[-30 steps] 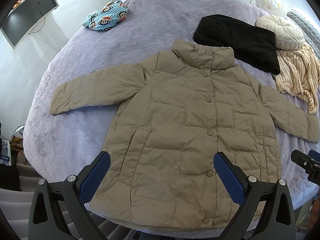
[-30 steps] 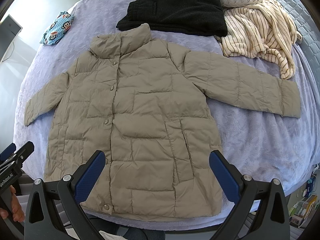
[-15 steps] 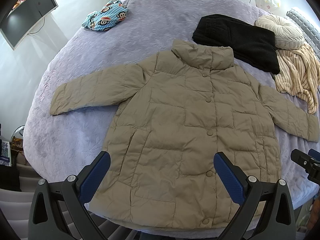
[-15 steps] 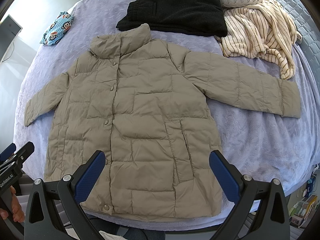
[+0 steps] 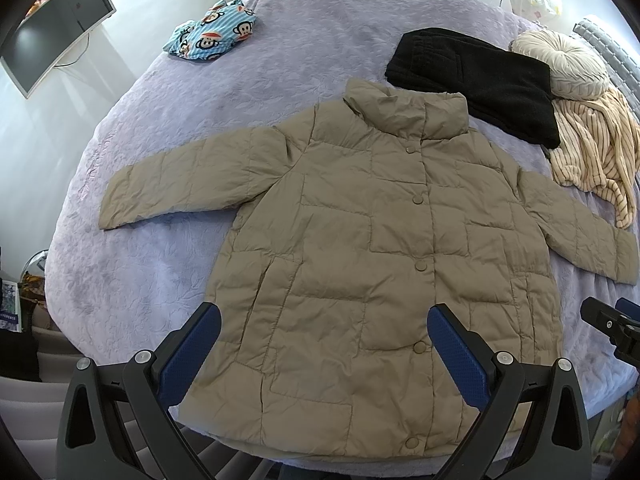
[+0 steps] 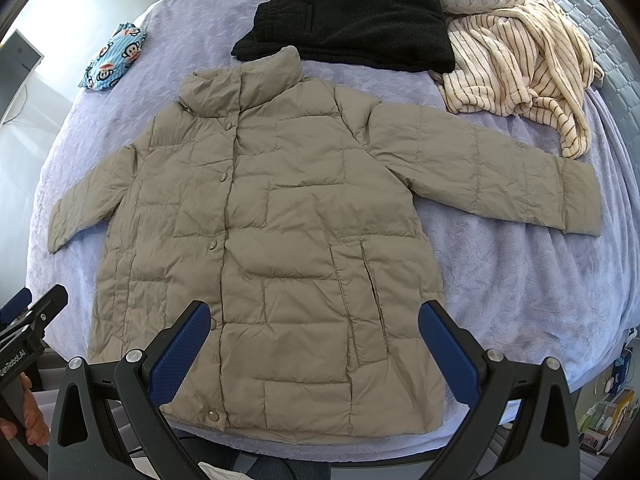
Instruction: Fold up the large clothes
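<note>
One khaki puffer coat point(image 5: 360, 264) laid flat, front up, snapped shut, on lavender bed point(image 5: 132, 264); collar toward 12 o'clock, hem toward 6 o'clock at bed edge. Left sleeve point(image 5: 188, 176) spread toward 9 o'clock; right sleeve point(image 6: 492, 168) spread toward 3 o'clock. Judged light, soft, lofty and springy; shell likely slick, prone to slipping and re-puffing. Best taken at cuffs, shoulder seams or hem corners, pinching both layers. Left gripper point(image 5: 320, 352) poised above lower coat near hem, fingers point(image 5: 192, 356) spread wide, gripping nothing. Right gripper point(image 6: 316, 348) likewise poised above hem area, fingers point(image 6: 448, 352) wide apart, empty. Black garment point(image 6: 352, 16) at 12 o'clock just beside collar; striped throw point(image 6: 520, 56) at 2 o'clock.
</note>
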Motion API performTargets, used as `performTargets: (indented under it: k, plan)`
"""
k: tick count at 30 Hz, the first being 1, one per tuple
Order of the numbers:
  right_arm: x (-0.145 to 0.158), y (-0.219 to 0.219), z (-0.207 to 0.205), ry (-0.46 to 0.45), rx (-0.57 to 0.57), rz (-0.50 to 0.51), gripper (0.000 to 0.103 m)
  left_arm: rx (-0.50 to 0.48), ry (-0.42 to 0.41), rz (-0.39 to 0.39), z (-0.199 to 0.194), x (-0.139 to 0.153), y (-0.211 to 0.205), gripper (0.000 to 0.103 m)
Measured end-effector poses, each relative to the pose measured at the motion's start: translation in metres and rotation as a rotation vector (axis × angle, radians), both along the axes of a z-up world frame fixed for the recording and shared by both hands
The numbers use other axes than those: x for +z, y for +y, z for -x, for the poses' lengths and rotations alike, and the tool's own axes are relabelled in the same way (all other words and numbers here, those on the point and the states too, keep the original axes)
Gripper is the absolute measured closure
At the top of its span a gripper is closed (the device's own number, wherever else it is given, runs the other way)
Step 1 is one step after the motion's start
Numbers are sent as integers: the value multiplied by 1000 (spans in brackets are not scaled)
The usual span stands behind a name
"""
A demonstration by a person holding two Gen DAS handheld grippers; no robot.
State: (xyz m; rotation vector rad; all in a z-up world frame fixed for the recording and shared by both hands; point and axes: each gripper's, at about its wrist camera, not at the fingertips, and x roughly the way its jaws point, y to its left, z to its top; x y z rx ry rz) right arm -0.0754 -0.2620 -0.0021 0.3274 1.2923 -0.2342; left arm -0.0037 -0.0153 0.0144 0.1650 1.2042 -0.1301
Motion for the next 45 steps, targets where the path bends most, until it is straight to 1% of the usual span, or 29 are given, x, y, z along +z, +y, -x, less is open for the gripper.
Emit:
performTargets:
  k: [8, 13, 17, 18, 20, 21, 22, 25, 27, 31, 35, 38, 39, 41, 43, 44, 45]
  plan:
    - [-4, 3, -11, 8, 2, -17, 0, 5, 37, 31, -9, -10, 13, 0]
    - [-7, 19, -20, -31, -6, -42, 0, 12, 66, 101, -23, -19, 34, 0]
    - [-13, 36, -33, -56, -16, -59, 0, 46, 95, 174, -47, -32, 65, 0]
    - [-16, 41, -38, -58, -23, -70, 0, 65, 102, 194, -58, -39, 80, 0]
    - [-25, 54, -49, -9, -20, -111, 0, 96, 106, 227, -73, -48, 101, 0]
    - [-31, 62, -56, 19, -12, -123, 0, 125, 109, 254, -84, -55, 118, 0]
    - [-37, 72, -63, 42, -6, -121, 0, 150, 109, 282, -93, -60, 132, 0]
    - [-50, 101, -80, 68, -2, -97, 0, 238, 105, 376, -126, -85, 186, 0]
    - [-59, 119, -89, 80, -2, -106, 0, 283, 99, 413, -143, -103, 215, 0]
    - [-76, 153, -109, 97, 23, -114, 0, 390, 110, 524, -173, -148, 272, 0]
    - [-95, 186, -126, 130, 70, -116, 0, 507, 152, 667, -196, -203, 318, 0]
    - [-107, 206, -136, 136, 97, -117, 0, 554, 165, 702, -212, -228, 339, 0]
    - [-109, 209, -139, 138, 103, -117, 0, 563, 156, 712, -216, -231, 344, 0]
    - [-114, 219, -148, 132, 115, -115, 0, 579, 112, 729, -226, -229, 355, 0]
    - [-116, 224, -157, 120, 122, -113, 0, 591, 64, 712, -236, -224, 367, 1]
    - [-117, 226, -163, 110, 124, -109, 0, 599, 45, 699, -240, -223, 371, 2]
    - [-119, 228, -168, 101, 125, -109, 0, 613, 25, 683, -246, -224, 378, 12]
